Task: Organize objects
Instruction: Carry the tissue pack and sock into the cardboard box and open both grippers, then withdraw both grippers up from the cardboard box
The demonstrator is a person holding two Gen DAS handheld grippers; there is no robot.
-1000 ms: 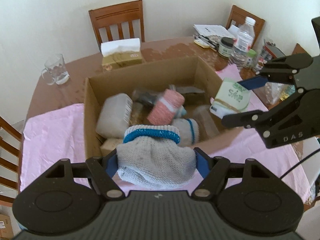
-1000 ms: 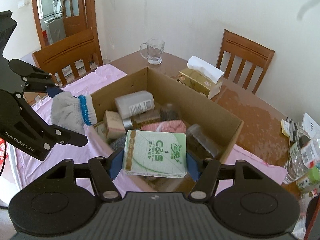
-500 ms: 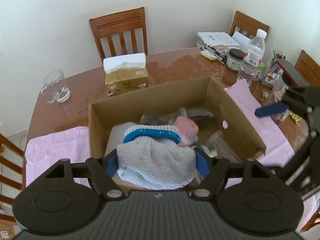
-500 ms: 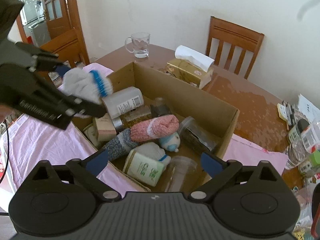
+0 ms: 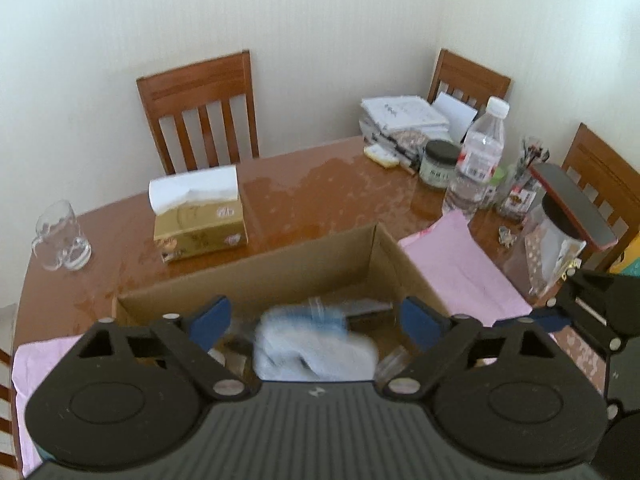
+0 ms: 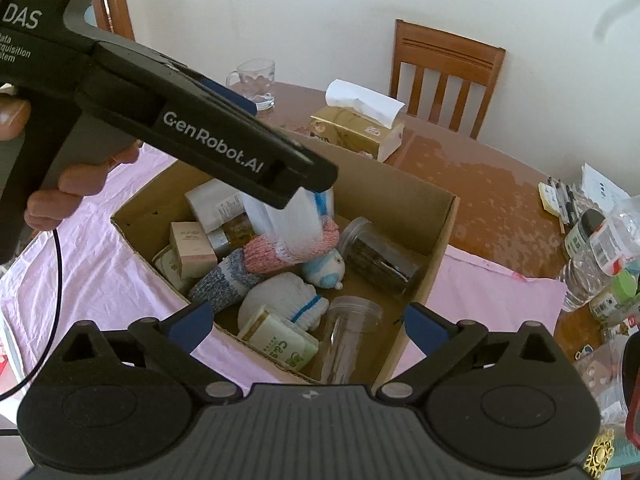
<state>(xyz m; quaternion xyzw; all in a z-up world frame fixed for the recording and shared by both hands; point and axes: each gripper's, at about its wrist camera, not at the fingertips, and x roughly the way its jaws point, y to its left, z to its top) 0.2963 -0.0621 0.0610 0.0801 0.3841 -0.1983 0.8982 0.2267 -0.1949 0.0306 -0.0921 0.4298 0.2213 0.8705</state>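
In the left wrist view, the left tool [image 5: 314,318] is seen with its blue-padded fingers spread wide above the cardboard box [image 5: 280,268], and the grey knitted glove [image 5: 316,346], blurred, is seen loose between and below the fingers, touched by neither. A gold tissue box [image 5: 200,222], a glass mug [image 5: 60,236], a dark-lidded jar [image 5: 439,164] and a water bottle [image 5: 478,156] are set on the brown surface [image 5: 328,196]; their labels cannot be read. In the right wrist view, the right tool [image 6: 306,326] is held wide apart with nothing between its fingers, near the box's closest corner. The left tool's body, gripped by a hand [image 6: 72,184], is marked "GenRobot.AI" and "DAS". The glove is seen just below its tip, over a pink sock [image 6: 288,248] inside the box. A green-and-white tissue pack [image 6: 280,346] marked "C&S" is found lying in the box beside a white glove with blue trim [image 6: 286,302], a clear jar [image 6: 348,336] and a small beige carton [image 6: 192,246] whose print is too small to read.
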